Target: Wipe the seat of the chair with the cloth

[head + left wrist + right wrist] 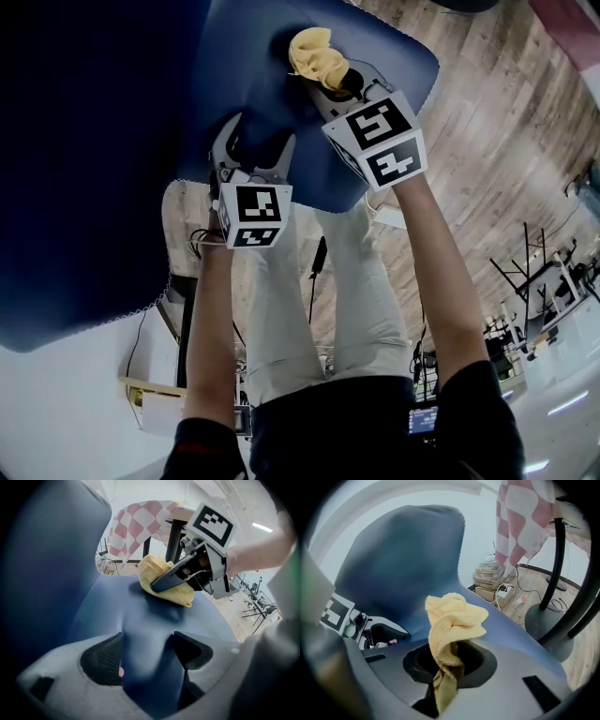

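**Head view.** A blue seat (394, 56) is seen at the far end, with a wooden floor (487, 131) to the right of it. A yellow cloth (314, 54) is bunched on the far part of the seat. The cloth is held at the tip of the right gripper (336, 82). The left gripper (253, 150) is set at the seat's near edge, to the left of the right one. The person's pale trousers (281, 309) are seen below both grippers.

**Left gripper view.** The jaws of the left gripper (147, 651) are held part-way apart. The gap is filled to its base by the padded edge of the seat (145, 616), and both pads appear pressed against it. Farther off, the cloth (149, 569) is pressed onto the seat under the right gripper (159, 584). A red-and-white checked fabric (133, 524) is seen in the background.

**Right gripper view.** The jaws of the right gripper (447, 670) are closed on the cloth (454, 618). The lower end of the cloth is pinched between them and the bunched upper part rises above. The blue backrest (403, 559) is seen at the far left. The left gripper (379, 632) is seen low at the left, on the seat. The checked fabric (520, 522) and a black stand base (548, 625) are seen at the right.
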A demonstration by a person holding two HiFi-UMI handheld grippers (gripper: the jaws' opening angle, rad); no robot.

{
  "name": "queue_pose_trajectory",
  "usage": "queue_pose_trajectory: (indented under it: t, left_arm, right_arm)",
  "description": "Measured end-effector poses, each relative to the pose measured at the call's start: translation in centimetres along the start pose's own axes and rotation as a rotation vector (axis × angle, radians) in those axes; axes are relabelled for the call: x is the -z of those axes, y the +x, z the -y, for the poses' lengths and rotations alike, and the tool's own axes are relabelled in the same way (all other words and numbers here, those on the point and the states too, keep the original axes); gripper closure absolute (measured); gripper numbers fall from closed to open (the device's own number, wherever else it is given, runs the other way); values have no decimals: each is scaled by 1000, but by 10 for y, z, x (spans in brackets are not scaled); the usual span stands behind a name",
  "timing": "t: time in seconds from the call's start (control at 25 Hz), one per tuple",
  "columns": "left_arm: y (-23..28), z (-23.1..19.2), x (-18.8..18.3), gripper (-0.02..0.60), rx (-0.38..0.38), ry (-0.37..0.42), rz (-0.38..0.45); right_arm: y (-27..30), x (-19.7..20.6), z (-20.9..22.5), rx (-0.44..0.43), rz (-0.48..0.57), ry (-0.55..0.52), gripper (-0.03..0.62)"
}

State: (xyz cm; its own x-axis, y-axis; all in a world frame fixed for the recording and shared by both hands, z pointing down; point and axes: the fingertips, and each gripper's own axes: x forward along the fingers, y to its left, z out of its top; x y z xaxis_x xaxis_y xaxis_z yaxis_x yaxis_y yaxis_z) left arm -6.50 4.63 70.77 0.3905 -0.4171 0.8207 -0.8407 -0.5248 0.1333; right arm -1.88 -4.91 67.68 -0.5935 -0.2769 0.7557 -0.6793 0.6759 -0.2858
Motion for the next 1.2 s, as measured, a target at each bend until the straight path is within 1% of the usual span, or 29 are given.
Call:
queue_pose_trajectory:
  t: [0.28, 0.56, 0.72, 0.92, 1.04, 1.2]
  left_arm:
    - [-1, 0, 2, 244, -1, 0, -3]
    - [-2, -1, 1, 245, -2, 3, -1]
    - [-2, -1, 1, 245, -1, 2, 1]
    - [-1, 0, 4, 245, -1, 3, 0]
    - [0, -1, 1, 245, -3, 10, 6]
    - [-1, -3, -5, 244, -8, 20, 12]
  right_arm:
    - [-37, 38, 30, 90, 7, 96, 539]
    - [-65, 64, 52, 154, -10, 117, 539]
    - [-75, 73, 60, 172, -14, 112, 539]
    - [-87, 85, 70, 194, -16, 131, 539]
    - [-89, 87, 74, 203, -11, 148, 539]
    - [-86, 85, 74, 207, -23, 126, 539]
